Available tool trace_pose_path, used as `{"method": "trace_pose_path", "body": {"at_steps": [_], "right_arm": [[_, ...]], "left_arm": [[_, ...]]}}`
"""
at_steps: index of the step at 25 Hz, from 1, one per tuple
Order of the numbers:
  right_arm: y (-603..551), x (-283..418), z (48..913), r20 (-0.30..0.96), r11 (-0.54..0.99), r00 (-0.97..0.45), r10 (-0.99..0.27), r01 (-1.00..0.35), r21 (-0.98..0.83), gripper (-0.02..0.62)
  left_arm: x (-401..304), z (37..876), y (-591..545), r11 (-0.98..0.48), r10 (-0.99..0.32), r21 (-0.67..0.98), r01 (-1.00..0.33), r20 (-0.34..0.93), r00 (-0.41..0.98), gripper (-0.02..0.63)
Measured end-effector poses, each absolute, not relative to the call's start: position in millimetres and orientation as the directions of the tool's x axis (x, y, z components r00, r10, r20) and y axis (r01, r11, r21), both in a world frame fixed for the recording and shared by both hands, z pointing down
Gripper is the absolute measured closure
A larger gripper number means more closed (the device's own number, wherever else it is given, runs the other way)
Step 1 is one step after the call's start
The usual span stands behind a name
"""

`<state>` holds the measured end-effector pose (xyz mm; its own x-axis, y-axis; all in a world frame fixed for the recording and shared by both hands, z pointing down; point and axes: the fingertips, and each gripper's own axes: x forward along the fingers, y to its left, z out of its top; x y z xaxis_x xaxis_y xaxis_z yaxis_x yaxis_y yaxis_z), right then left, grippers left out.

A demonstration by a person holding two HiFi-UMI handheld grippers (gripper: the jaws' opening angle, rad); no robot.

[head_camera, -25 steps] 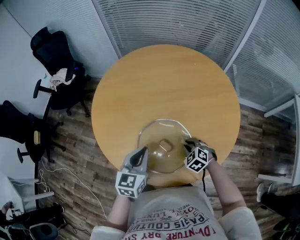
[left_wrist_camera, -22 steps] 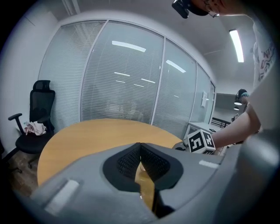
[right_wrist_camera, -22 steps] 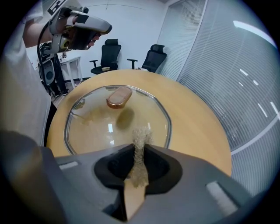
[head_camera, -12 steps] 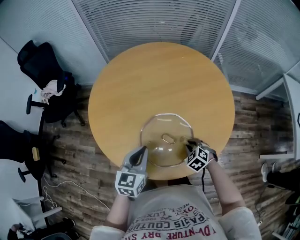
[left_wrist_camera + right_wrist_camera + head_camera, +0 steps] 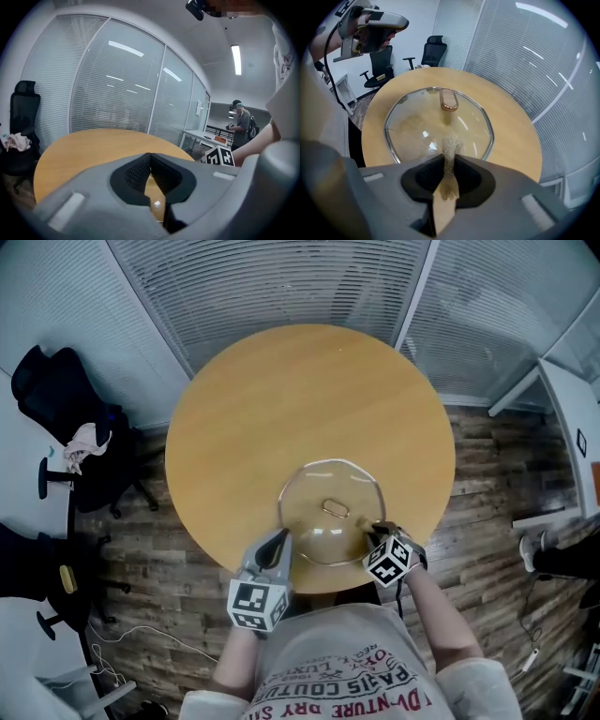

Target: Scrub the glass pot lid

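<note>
Two hand-held grippers at the near rim of a round table, glass lid lying between them.

Nearest: left gripper [image 5: 279, 545], jaws pressed together with nothing between them, held just beside the lid's near-left rim. Right gripper [image 5: 450, 158], jaws clamped on a tan fibrous scrub pad [image 5: 450, 145] whose frayed end pokes forward over the lid's near edge; contact with the glass cannot be confirmed. The glass pot lid [image 5: 314, 521] lies flat, dome up, on the near part of the round wooden table [image 5: 300, 399], with a copper-coloured oval handle [image 5: 448, 99] at its centre. Tabletop is matte honey-toned wood. Beyond it is dark plank floor [image 5: 487, 484]. Far side has glass partitions with closed slatted blinds [image 5: 281, 287]. Black office chairs [image 5: 56, 399] stand at left, one with a cloth [image 5: 80, 442] draped on it. A white desk [image 5: 572, 418] sits at right.
</note>
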<state>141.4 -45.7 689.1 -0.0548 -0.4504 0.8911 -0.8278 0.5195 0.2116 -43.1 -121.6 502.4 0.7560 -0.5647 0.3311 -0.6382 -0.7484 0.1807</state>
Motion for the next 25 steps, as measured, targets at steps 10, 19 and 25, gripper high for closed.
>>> {"method": "trace_pose_path", "body": {"at_steps": [10,19,25], "right_arm": [[-25,104,690,0.885,0.312,0.082,-0.458,-0.918,0.247,0.529],[-12,64,691,0.887,0.252,0.087,-0.454,-0.942,0.221,0.529],[-8,32,692,0.894,0.281,0.059,-0.444,-0.938,0.202,0.529]], "left_arm": [[-80,507,-117,-0.795,-0.498,0.187,-0.577,0.342,0.797,0.598],[-101,512,-100,-0.836,-0.436,0.182,-0.517,0.352,0.828,0.598],[-122,508,-94,-0.849,-0.433,0.159,-0.504,0.34,0.835,0.598]]}}
